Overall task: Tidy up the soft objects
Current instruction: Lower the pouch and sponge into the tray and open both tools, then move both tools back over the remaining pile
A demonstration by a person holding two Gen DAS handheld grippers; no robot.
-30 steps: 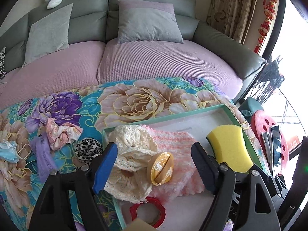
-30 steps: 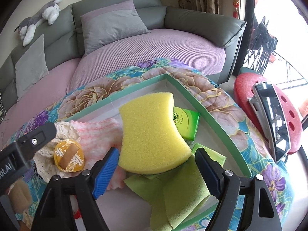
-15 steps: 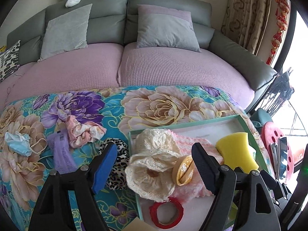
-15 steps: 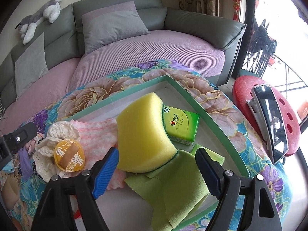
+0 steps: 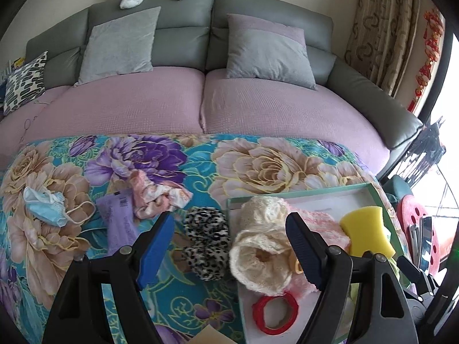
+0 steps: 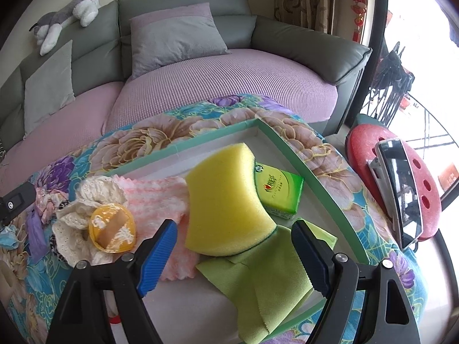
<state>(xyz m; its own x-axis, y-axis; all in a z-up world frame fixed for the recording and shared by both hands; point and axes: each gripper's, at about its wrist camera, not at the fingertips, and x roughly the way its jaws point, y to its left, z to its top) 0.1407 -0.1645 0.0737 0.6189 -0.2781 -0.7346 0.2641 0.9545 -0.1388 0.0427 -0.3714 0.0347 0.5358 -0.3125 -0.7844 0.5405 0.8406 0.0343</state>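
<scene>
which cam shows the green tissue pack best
The right wrist view: the green tissue pack lies in the tray, printed face up, only its left edge behind the yellow sponge. The left wrist view hides it almost entirely behind that sponge.

grey sofa (image 5: 183, 40), curtain (image 5: 381, 28), perhaps red stool (image 6: 424, 177)

Yellow sponge (image 6: 226, 200) lies tilted in my green-rimmed tray (image 6: 301, 154), leaning on green cloth (image 6: 266, 283) and green tissue pack (image 6: 279, 190). Pink knit cloth (image 6: 160, 197) flat beside it, cream lace piece (image 5: 258, 255) bunched at tray's left edge. Outside my tray on floral cover: leopard scrunchie (image 5: 205, 243), pink floral scrunchie (image 5: 156, 197), blue face mask (image 5: 46, 206), crumpled.
</scene>
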